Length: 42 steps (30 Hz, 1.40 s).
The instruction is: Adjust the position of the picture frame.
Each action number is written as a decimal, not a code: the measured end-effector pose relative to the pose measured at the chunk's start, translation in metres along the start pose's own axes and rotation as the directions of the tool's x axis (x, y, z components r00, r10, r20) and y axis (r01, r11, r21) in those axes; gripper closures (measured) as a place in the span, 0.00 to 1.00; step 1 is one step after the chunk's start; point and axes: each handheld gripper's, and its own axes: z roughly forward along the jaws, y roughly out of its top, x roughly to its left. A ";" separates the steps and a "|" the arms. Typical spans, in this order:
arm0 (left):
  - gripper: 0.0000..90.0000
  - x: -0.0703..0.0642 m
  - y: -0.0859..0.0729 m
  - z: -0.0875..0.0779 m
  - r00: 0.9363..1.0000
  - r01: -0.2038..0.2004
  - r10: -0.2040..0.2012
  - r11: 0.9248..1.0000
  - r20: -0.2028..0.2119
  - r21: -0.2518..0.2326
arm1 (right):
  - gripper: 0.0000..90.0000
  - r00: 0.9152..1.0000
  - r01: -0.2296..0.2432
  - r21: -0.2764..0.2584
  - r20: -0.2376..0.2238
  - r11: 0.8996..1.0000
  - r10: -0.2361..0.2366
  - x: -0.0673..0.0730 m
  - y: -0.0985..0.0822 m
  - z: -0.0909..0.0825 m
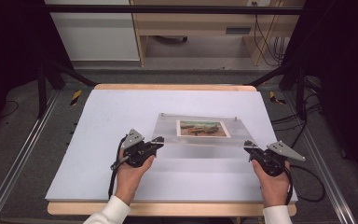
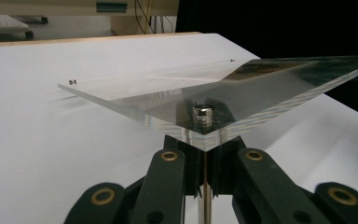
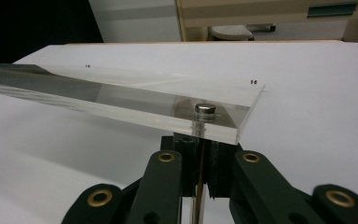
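The left gripper (image 1: pixel 159 142) and the right gripper (image 1: pixel 247 145) each pinch a near corner of the clear acrylic frame (image 1: pixel 168 129), jaws pressed together just under a small metal stud (image 2: pixel 203 110). I judge that holding both corners keeps the plate level and stops it from twisting. The frame is at the centre of the desk (image 1: pixel 98 140), its near edge raised, its far edge low toward 12 o'clock. Its long axis runs from 9 to 3 o'clock. The picture (image 1: pixel 202 128) inside faces up.
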 end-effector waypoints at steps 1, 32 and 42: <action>0.93 0.003 0.001 -0.003 1.000 -0.001 0.001 1.000 -0.003 0.000 | 0.94 1.000 0.004 0.000 0.000 1.000 -0.004 0.002 0.001 0.002; 0.92 0.066 -0.003 -0.057 0.998 -0.022 0.017 0.997 -0.064 -0.073 | 0.94 0.998 0.059 -0.008 -0.029 0.998 -0.059 0.074 0.023 0.061; 0.92 0.074 -0.005 -0.048 0.999 -0.013 0.009 0.997 -0.052 -0.079 | 0.94 0.999 0.055 0.008 0.001 0.998 -0.055 0.077 0.026 0.062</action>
